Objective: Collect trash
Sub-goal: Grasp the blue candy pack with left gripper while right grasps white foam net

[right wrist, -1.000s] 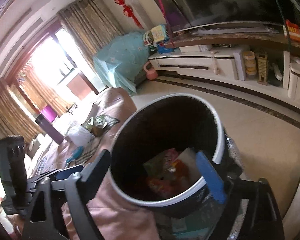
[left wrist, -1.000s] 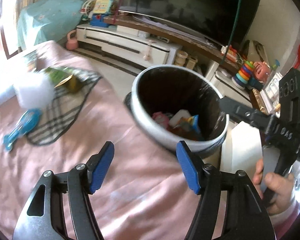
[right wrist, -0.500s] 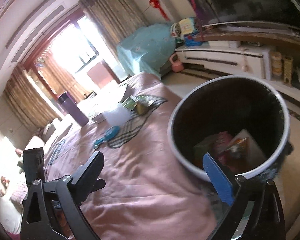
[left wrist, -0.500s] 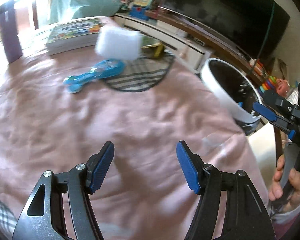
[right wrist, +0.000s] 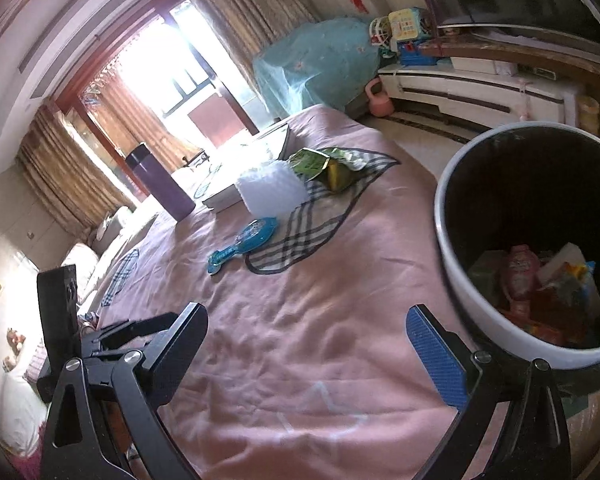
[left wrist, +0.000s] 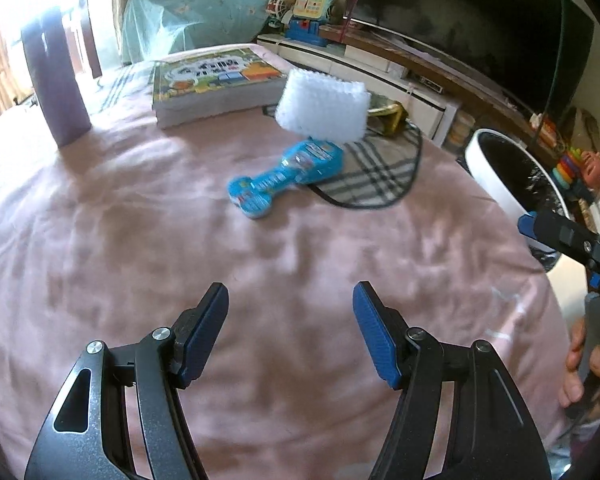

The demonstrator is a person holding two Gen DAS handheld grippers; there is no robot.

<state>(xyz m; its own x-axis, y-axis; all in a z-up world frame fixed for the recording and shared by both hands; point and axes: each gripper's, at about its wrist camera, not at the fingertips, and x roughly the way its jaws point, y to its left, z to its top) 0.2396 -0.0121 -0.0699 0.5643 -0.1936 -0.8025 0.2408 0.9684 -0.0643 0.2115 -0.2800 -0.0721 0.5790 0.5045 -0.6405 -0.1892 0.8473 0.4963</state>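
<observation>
Both views now off the bin and onto the worktop under its pink cloth: a second ago filled with the bin's dark mouth, at present showing the things laid out across the far side.

Left hand-held gripper: spread about as wide as a second ago, nothing between the blue pads, low over bare cloth.

Right hand-held gripper: just been opening wider, now spread to the full, likewise nothing between its fingers. Hangs over the near part of the worktop, with the bin just beside its right finger.

Bin standing off the worktop's edge, colourful wrappers already at the bottom. Reads as one drop finished and a reach for the next piece begun.

Left to collect, by the look of it: a crumpled green snack packet on the checked cloth at the far side, and perhaps the white bubble-wrap wad just in front of it, close beside the blue toy. Toy, book and purple flask probably no trash.

All of it well apart from both grippers, so more travel across the cloth needed before any closing. Packet half hidden behind the wad from the left view, plainer from the right; likely the easier pick for the right side, though no telling yet
</observation>
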